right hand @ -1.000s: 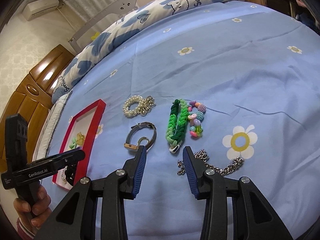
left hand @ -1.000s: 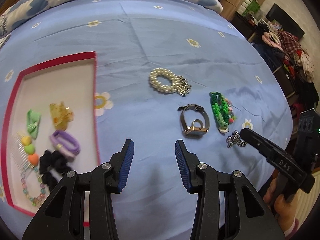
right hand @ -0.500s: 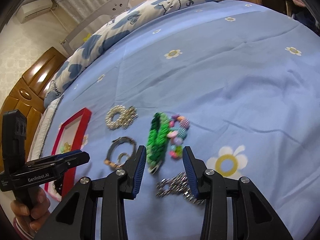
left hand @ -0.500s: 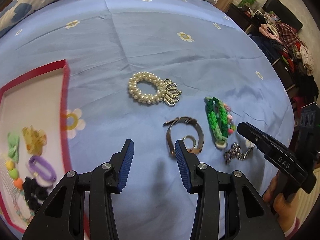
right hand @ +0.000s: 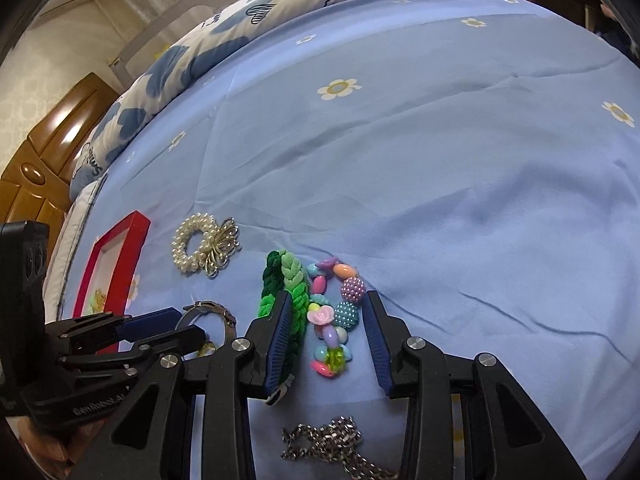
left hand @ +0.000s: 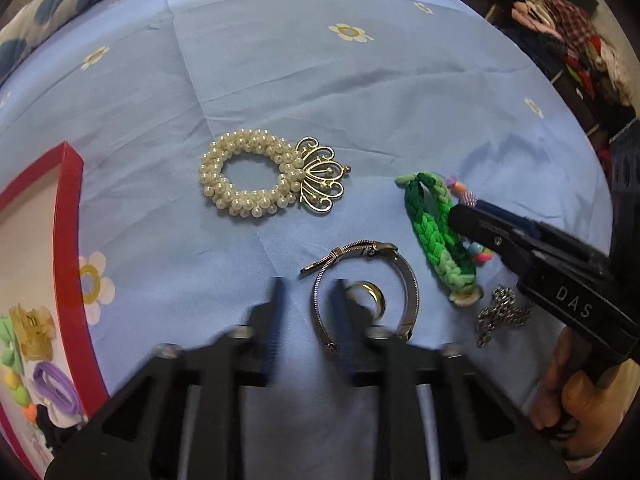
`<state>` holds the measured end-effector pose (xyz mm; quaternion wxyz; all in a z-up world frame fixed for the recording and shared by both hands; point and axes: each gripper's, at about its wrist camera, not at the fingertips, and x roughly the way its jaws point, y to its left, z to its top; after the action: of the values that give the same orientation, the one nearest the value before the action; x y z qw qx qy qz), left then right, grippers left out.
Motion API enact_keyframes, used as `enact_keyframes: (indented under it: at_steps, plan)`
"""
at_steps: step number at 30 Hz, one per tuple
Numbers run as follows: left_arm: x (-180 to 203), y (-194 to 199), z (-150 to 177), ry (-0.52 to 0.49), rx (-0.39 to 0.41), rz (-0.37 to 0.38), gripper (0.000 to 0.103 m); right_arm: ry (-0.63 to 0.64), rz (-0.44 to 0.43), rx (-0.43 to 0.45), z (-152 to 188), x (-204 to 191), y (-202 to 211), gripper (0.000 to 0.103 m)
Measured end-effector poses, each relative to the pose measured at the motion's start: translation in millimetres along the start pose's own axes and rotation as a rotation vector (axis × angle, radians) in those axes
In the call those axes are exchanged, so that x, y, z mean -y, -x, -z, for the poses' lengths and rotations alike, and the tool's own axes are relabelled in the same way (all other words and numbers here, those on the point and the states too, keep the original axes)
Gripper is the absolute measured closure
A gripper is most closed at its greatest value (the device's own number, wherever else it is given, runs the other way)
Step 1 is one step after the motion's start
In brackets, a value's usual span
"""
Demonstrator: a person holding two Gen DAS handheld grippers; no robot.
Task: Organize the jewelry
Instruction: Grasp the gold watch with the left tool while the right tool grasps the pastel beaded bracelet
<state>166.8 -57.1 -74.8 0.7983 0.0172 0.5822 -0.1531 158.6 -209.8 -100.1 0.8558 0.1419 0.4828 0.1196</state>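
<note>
On the blue bedsheet lie a pearl bracelet (left hand: pixel 248 205) with a gold ornament, a metal band bracelet (left hand: pixel 408 280) around a gold ring (left hand: pixel 370 300), a green braided bracelet (left hand: pixel 432 236), a colourful bead bracelet (right hand: pixel 348 289) and a silver chain (right hand: pixel 324 440). My left gripper (left hand: pixel 308 282) is blurred and its jaws are closing. The band's left arc runs between them, and the pads do not press on it. My right gripper (right hand: pixel 328 296) straddles the bead bracelet, closing without touching it. Its left finger (right hand: pixel 282 320) lies over the green braid (right hand: pixel 296 276).
A red-rimmed tray (left hand: pixel 68 208) at the left holds a purple hair tie (left hand: pixel 52 384), a yellow claw clip (left hand: pixel 32 328) and other pieces. A patterned duvet (right hand: pixel 280 8) lies at the bed's far end. A clothes pile (left hand: pixel 580 40) is beyond the right edge.
My left gripper moved right from beside the tray to the metal band, and its jaws narrowed. My right gripper advanced from the chain to the bead bracelet, jaws slightly narrower.
</note>
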Motion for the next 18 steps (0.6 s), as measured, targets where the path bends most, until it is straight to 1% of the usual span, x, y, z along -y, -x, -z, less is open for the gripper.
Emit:
enact_keyframes:
  at_steps: [1,2,4,6,8,14,18]
  plan:
    - [-1,0,1,-0.002,-0.001,0.012,0.099,0.012,0.004,0.005,1,-2,0,0.073]
    - [-2,1,1,-0.001,0.002,0.014,0.099,0.017,0.0,0.008,2,-3,1,0.081]
    - [-4,3,3,0.0,0.008,0.015,0.101,0.017,0.001,0.014,3,-5,2,0.081]
    - [-7,8,6,0.013,0.015,0.021,0.101,0.012,0.002,0.026,4,-5,7,0.084]
    - [-11,12,10,0.025,0.021,0.027,0.101,0.002,-0.005,0.039,5,-4,12,0.085]
    - [-25,36,26,0.079,0.057,0.052,0.101,-0.021,-0.035,0.1,7,-2,42,0.085]
    - [-30,52,34,0.1,0.085,0.056,0.101,-0.015,-0.058,0.121,7,-9,56,0.085]
